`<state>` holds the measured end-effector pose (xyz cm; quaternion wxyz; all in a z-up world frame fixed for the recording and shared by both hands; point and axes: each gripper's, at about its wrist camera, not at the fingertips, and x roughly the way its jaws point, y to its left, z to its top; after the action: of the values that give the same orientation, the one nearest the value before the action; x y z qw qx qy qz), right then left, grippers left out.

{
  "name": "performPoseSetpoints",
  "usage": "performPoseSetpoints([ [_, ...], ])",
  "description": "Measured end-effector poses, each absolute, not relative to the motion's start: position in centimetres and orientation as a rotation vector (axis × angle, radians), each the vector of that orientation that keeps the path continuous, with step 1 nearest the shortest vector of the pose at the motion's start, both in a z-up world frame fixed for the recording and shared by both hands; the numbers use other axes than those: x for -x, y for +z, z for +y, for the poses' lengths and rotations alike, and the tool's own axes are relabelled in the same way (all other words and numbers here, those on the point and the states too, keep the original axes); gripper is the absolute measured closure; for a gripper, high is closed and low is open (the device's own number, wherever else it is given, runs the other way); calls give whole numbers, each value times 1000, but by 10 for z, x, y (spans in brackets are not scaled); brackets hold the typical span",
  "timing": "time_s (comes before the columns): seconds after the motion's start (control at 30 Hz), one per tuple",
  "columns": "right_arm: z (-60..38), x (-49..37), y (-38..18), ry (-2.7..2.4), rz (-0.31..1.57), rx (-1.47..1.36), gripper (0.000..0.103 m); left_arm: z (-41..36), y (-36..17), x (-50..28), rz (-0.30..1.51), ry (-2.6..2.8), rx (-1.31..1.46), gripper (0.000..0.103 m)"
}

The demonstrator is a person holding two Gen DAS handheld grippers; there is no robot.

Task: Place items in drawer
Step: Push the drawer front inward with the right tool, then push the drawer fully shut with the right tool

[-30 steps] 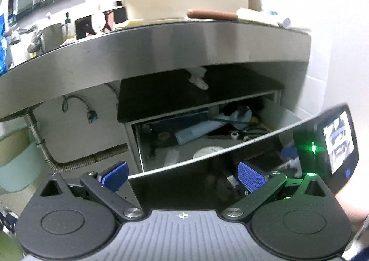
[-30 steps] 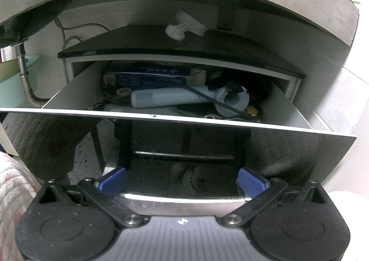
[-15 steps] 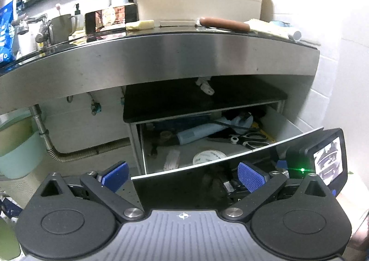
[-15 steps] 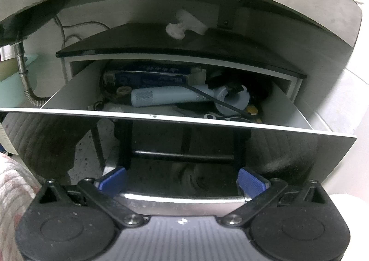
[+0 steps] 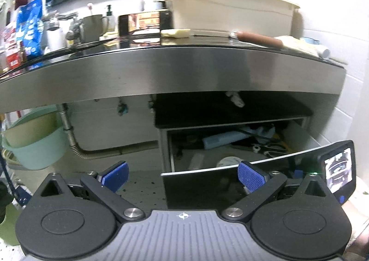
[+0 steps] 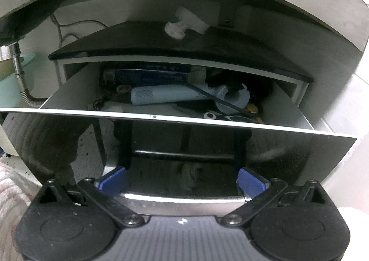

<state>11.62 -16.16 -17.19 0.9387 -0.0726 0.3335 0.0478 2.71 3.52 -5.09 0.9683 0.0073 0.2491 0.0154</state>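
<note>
The drawer (image 6: 76,90) under the steel counter is pulled out, its glossy black front (image 6: 288,152) facing me. Inside lie a light blue cylindrical appliance (image 6: 166,96), a dark blue box (image 6: 150,74), a black cable and scissors (image 6: 230,118). My right gripper (image 6: 182,181) is open right against the drawer front, its blue pads (image 6: 251,182) on either side of the chrome handle (image 6: 182,198). My left gripper (image 5: 183,173) is open and holds nothing, left of and back from the drawer (image 5: 230,166). On the counter lie a wooden-handled tool (image 5: 258,38) and a pale yellow block (image 5: 175,33).
A cream tub (image 5: 226,5), a phone (image 5: 143,22), a metal cup and bottles stand on the steel counter (image 5: 173,72). A green basin (image 5: 34,145) and a drain hose (image 5: 92,152) sit under the counter at left. A tiled wall (image 5: 352,104) closes the right side.
My left gripper has pulled back and risen, so the countertop and its items show more fully. The right wrist view is almost the same, with the gripper still at the drawer front.
</note>
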Motion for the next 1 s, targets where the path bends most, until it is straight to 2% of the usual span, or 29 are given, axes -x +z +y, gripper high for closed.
performPoseSetpoints([
  [1.0,-161,-115,-168,93,694,148,0,49,-52,-30,518,55,8,1],
])
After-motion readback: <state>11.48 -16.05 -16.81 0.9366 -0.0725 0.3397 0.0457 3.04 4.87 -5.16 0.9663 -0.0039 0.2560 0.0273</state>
